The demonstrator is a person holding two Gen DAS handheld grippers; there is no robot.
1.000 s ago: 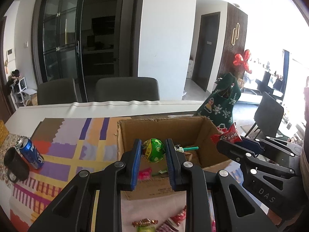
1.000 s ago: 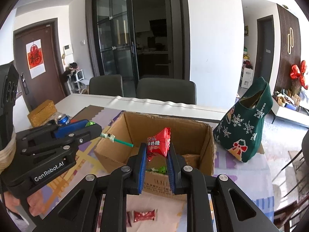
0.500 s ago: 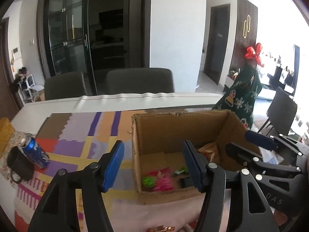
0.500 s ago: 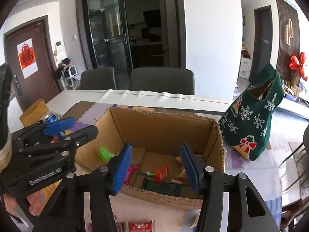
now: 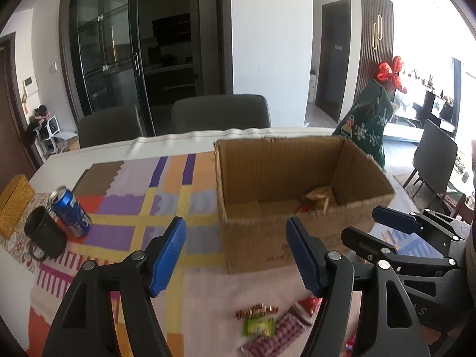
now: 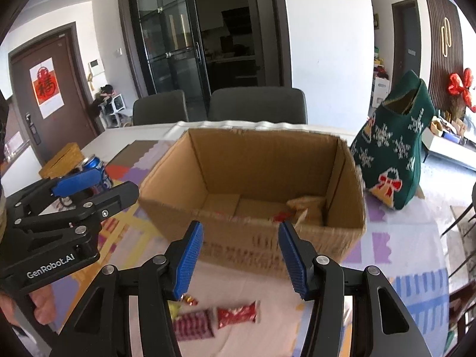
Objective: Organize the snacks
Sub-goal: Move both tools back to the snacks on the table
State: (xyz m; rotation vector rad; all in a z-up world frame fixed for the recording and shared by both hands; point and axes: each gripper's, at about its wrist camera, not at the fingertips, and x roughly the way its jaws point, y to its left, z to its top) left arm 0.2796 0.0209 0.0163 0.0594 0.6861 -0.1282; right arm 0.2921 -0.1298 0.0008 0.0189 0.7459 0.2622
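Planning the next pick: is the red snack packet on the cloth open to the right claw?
Probably yes. The right claw is open and empty above the red snack packet, with nothing over the packet; the cardboard box sits behind it.

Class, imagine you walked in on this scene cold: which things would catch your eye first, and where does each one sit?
The open cardboard box dominates the middle of the table, with a few wrappers at its bottom. To its right stands a green Christmas stocking. In front of the box, loose snacks lie on the cloth, among them a red packet, with the open right gripper and open left gripper empty above them.
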